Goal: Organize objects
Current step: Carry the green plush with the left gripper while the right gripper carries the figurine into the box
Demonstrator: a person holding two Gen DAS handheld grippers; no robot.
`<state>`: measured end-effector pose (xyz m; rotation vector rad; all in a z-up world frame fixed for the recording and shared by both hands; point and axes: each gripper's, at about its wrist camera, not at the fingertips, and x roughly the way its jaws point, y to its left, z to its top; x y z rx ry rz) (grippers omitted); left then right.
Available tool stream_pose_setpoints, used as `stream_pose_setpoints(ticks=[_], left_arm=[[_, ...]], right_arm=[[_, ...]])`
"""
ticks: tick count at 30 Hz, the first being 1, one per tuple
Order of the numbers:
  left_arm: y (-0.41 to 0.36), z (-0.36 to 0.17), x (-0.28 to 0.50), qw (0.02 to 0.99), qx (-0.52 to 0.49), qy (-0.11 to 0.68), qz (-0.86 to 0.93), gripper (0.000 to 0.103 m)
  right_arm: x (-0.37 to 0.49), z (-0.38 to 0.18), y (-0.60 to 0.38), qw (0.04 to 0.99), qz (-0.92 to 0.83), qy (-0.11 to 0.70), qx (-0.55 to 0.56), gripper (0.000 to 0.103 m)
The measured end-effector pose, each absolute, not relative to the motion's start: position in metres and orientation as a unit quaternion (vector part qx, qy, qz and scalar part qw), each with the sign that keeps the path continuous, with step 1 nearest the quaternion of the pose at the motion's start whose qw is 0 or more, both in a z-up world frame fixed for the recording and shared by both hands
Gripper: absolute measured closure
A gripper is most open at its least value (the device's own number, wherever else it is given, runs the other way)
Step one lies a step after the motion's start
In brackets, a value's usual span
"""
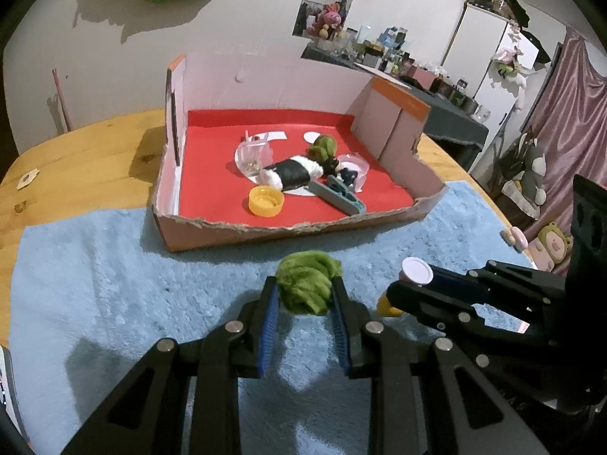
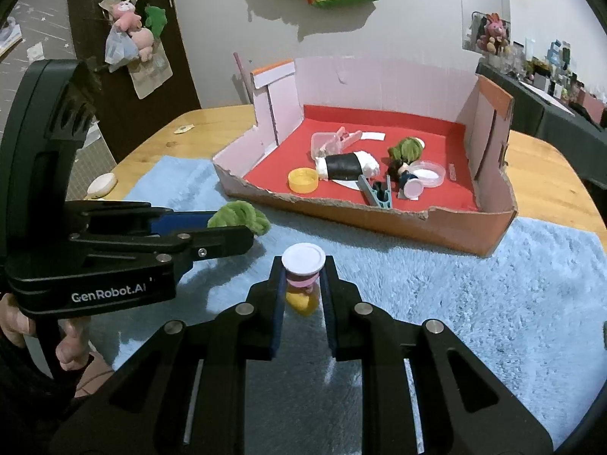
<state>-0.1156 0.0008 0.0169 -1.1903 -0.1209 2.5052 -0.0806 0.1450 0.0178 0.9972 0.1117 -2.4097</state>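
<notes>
A fuzzy green tuft (image 1: 307, 288) was gripped between the left gripper (image 1: 305, 295) jaws; a small white-capped figurine (image 2: 303, 280) was clamped by the right gripper (image 2: 302, 284), above shaggy blue rug (image 2: 474, 303).

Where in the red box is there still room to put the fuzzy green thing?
The box has bare red floor along its left wall, behind the yellow cap, and along the back wall. The right front corner is free too. The middle is crowded: black-and-white roll, clear cup, grey clip.

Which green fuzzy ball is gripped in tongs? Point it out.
The green fuzzy ball clamped in the left tongs above the blue rug; the other ball lies in the box.
</notes>
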Motion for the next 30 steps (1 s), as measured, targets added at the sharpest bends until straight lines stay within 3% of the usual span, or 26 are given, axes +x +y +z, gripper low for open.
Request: stream_pose_setpoints(ticks=[30], left_arm=[[0.0,0.046,-0.149,0.185,-0.406,-0.045,0.894,0.075]], right_arm=[[-0.103,0.056,0.145,0.272,-0.898,0.034,0.345,0.086]])
